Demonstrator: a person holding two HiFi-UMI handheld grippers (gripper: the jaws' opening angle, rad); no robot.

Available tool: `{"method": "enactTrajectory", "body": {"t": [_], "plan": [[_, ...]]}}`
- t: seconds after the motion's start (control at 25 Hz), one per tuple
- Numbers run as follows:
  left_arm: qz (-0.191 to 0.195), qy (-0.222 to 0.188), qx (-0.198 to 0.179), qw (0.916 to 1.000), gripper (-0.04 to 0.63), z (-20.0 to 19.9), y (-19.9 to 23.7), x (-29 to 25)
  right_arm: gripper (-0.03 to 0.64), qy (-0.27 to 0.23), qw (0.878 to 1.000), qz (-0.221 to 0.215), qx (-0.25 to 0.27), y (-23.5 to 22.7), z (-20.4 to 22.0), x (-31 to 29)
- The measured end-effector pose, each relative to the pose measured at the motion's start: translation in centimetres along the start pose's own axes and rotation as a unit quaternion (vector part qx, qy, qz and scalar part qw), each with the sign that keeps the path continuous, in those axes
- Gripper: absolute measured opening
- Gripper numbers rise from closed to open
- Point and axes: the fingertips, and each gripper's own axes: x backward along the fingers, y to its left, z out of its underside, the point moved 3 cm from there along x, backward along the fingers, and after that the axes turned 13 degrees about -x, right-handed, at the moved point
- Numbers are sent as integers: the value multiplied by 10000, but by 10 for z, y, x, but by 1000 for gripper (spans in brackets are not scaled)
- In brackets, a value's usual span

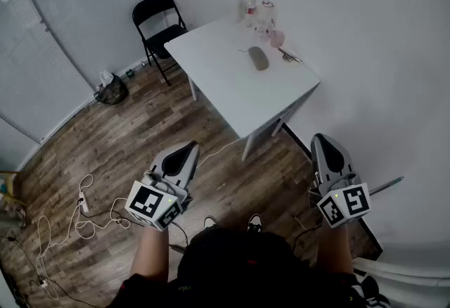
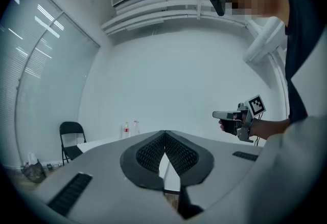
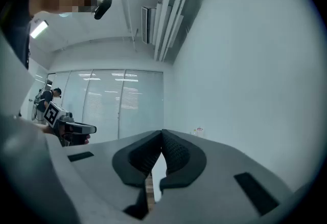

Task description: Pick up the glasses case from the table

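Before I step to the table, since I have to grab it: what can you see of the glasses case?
The glasses case is a small grey rounded oblong, matte-looking, apparently closed. It lies flat on the white table, toward the far side, long axis pointing away from you. Only the tabletop touches it; bottles and a pink item stand apart beyond it. Seams are too small to see.

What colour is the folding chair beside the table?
The chair is black, clearest in the head view.
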Motion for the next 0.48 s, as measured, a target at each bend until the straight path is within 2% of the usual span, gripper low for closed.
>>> {"method": "enactTrajectory", "body": {"t": [0.48], "plan": [[-5,7,-109,9999,20,-4,-8,-14,20,122,9998,-165,62,-11,2,-6]]}}
